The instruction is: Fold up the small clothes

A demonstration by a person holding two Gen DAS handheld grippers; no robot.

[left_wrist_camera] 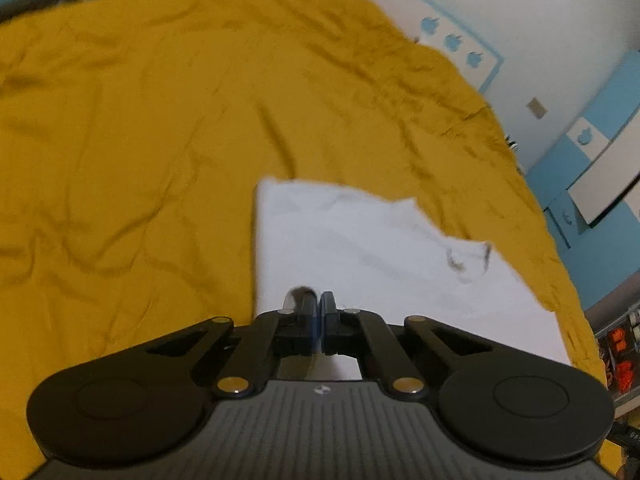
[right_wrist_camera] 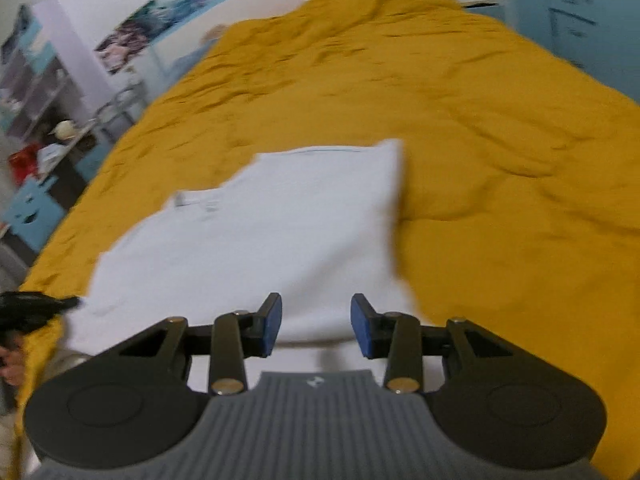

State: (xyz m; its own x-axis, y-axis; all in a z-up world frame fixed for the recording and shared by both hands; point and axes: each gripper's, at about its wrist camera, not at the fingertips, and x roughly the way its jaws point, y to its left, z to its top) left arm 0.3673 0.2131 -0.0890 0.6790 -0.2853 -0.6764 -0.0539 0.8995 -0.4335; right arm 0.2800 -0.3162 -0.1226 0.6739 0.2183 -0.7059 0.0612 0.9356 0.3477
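Observation:
A small white garment (left_wrist_camera: 360, 256) lies spread on a mustard-yellow bedspread (left_wrist_camera: 140, 120). In the left wrist view my left gripper (left_wrist_camera: 318, 312) is shut, pinching the garment's near edge between its blue pads. A label shows near the garment's neckline (left_wrist_camera: 466, 258). In the right wrist view the same white garment (right_wrist_camera: 272, 232) lies on the bedspread (right_wrist_camera: 500, 160), with a label (right_wrist_camera: 196, 200) on its left part. My right gripper (right_wrist_camera: 316, 326) is open and empty, its fingers just above the garment's near edge.
The bedspread is wrinkled and covers the whole bed. White and blue walls (left_wrist_camera: 560, 40) stand beyond the bed. Shelves and clutter (right_wrist_camera: 40, 120) stand left of the bed. A black object (right_wrist_camera: 28, 308) sits at the bed's left edge.

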